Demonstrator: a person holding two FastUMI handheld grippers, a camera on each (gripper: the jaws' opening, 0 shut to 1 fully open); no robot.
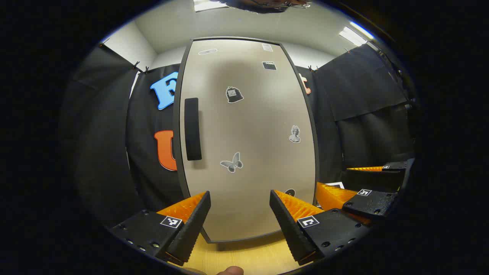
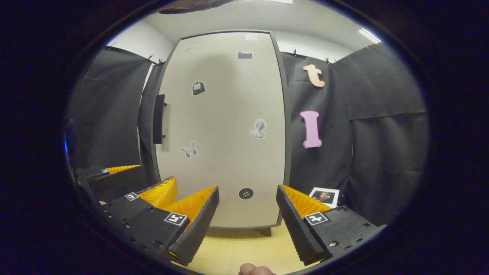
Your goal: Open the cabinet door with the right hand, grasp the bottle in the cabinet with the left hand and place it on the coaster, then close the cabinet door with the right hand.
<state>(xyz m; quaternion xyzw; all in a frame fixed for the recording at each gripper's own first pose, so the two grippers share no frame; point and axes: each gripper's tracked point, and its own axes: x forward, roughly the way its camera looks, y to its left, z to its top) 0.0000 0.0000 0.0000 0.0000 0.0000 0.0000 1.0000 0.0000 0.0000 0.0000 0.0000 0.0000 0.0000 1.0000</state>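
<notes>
Facing the shut cabinet door in left gripper view, left gripper hangs w/ fingers spread, nothing btwn them, over the wooden table. Door handle sits on the door's left edge. Right gripper shows at far right. Right gripper view: right gripper also spread, empty, near door base; left gripper just beside it at left. Small photo card leans right of the cabinet.
</notes>
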